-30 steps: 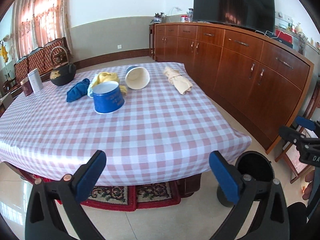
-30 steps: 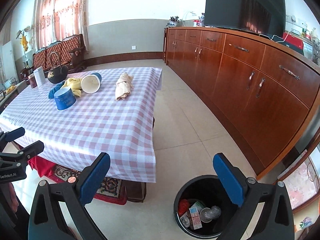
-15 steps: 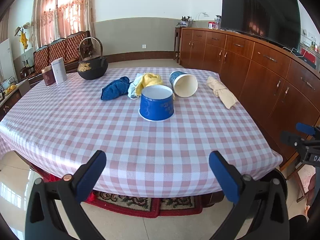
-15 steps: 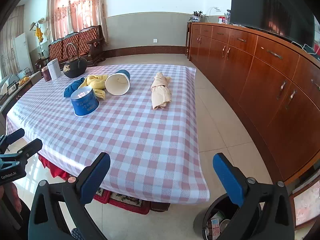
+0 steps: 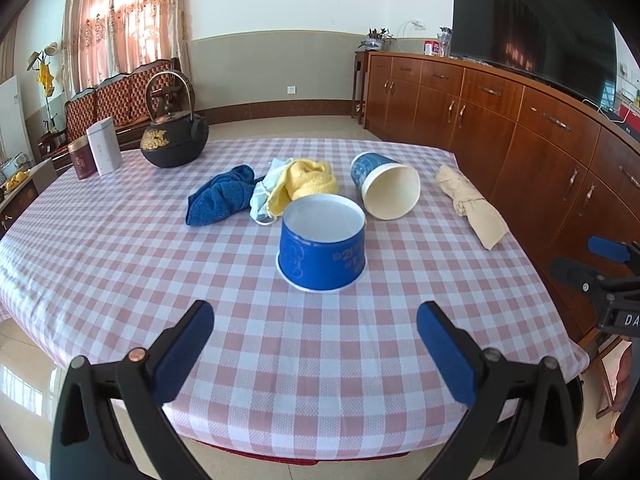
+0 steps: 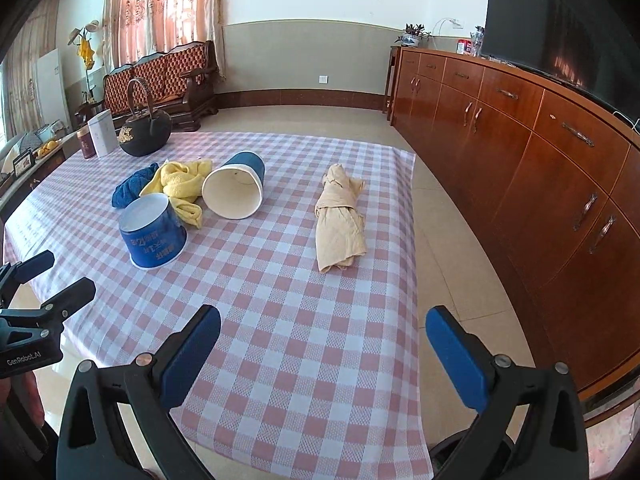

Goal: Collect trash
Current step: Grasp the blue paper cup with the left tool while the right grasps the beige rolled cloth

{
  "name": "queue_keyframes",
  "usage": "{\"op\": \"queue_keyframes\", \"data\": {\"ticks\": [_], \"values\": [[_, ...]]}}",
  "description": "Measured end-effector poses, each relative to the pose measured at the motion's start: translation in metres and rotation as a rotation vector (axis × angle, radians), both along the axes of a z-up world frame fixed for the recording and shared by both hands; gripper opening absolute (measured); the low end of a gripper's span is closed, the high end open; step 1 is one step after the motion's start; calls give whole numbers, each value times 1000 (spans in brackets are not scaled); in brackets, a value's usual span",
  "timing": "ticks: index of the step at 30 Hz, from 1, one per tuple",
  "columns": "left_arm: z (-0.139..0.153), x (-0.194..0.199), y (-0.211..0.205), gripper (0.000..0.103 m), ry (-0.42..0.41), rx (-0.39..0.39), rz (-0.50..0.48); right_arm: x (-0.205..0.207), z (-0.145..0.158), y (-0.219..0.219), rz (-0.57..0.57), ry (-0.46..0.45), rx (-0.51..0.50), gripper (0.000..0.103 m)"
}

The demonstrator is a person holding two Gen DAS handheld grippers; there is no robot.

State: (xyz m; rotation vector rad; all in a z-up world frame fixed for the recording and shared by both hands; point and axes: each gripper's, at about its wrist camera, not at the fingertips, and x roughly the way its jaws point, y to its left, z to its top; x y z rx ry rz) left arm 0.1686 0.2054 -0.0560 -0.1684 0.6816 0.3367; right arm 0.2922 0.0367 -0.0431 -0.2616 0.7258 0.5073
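A blue paper tub (image 5: pixel 322 254) stands upside down on the checked tablecloth (image 5: pixel 120 264); it also shows in the right wrist view (image 6: pixel 153 233). A second blue cup (image 5: pixel 386 190) lies on its side behind it, mouth toward me (image 6: pixel 235 191). A crumpled pale mask (image 5: pixel 264 200) lies between the blue cloth (image 5: pixel 222 196) and yellow cloth (image 5: pixel 306 180). A beige rolled cloth (image 6: pixel 340 220) lies to the right. My left gripper (image 5: pixel 314 344) is open and empty, just before the tub. My right gripper (image 6: pixel 322 352) is open and empty over the table's near right part.
A black iron kettle (image 5: pixel 174 142), a white tin (image 5: pixel 105 146) and a maroon tin (image 5: pixel 81 159) stand at the far left. A long wooden sideboard (image 6: pixel 540 168) with a TV (image 6: pixel 560 36) runs along the right. A dark bin rim (image 6: pixel 472 446) shows below the table corner.
Both grippers have moved from beside the floor bin up and in over the table. The cups and cloths now look closer and larger. Both grippers stay open.
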Motion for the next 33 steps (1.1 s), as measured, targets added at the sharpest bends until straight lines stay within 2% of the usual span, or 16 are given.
{"op": "queue_keyframes", "data": {"ticks": [9,20,23,29,33], "values": [[-9,39,12,98,28,-14,-10,50,-12,17,-12,24,1,102],[-30,74,25,93,80,-66,-14,109,-43,51,-2,104,-25,90],[-35,79,29,91,94,-80,-9,123,-52,56,-8,144,-9,83],[-36,83,31,84,90,-108,-10,135,-62,60,-22,164,-13,66],[-34,86,29,80,88,-109,-24,135,-64,59,-20,156,-9,46]]}}
